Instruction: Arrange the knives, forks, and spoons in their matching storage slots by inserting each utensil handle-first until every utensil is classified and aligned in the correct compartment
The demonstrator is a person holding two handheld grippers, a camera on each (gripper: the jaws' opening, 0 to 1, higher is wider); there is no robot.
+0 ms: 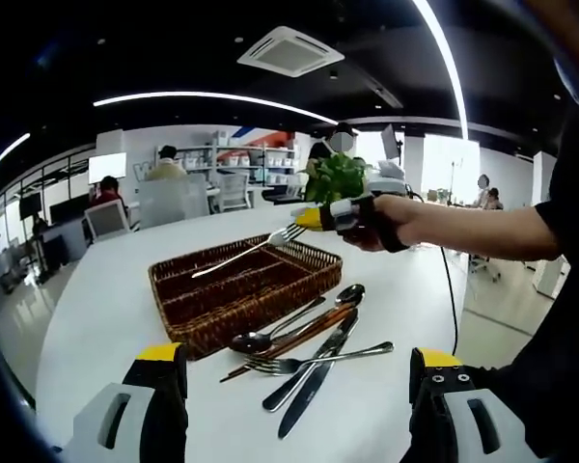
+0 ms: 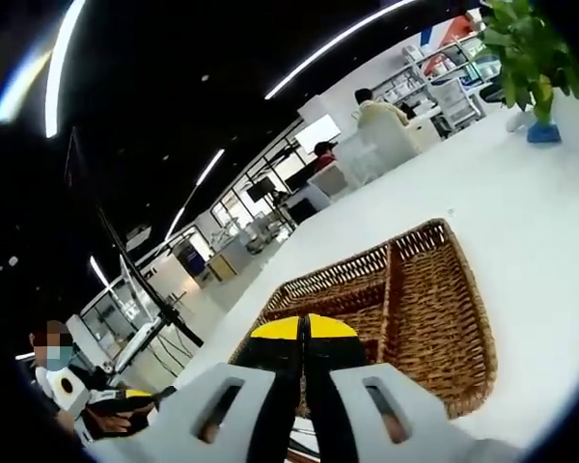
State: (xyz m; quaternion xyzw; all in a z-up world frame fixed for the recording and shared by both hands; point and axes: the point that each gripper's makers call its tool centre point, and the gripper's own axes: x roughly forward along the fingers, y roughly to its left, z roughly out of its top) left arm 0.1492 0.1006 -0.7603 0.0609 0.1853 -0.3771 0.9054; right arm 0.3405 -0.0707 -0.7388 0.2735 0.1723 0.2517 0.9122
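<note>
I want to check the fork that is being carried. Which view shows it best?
The left gripper view: the fork shows whole, held by its tines in the right gripper above the wicker tray. In the right gripper view, the closed jaws hide it.

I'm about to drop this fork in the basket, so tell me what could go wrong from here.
1. The right gripper pinches the fork at one end only, so the long free end could swing or slip as it lowers.
2. The wicker basket has dividers; the fork might land across one, or in the wrong slot.
3. The spoons and knives lie piled against the basket's side; a bump to the basket could scatter them.
</note>
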